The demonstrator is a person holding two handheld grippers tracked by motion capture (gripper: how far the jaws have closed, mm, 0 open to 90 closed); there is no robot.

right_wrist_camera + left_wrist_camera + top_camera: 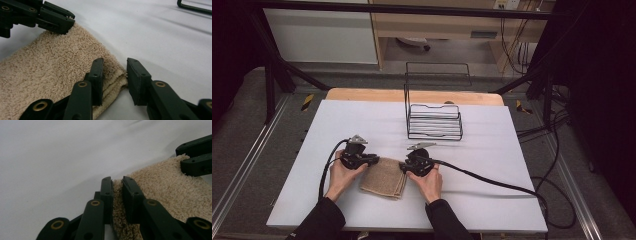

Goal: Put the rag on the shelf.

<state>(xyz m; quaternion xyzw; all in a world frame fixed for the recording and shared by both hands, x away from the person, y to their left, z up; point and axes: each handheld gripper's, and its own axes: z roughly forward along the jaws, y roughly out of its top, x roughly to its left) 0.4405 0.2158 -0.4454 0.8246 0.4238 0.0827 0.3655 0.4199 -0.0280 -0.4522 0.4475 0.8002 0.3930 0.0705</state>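
A black wire rack (434, 121) stands on the white tabletop (362, 120), near the middle of its far edge, its tall back frame rising behind the low slatted shelf. A strip of bare wood (362, 94) shows along that far edge. Beyond it, cables (512, 45) hang beside a wooden cabinet (437, 25).
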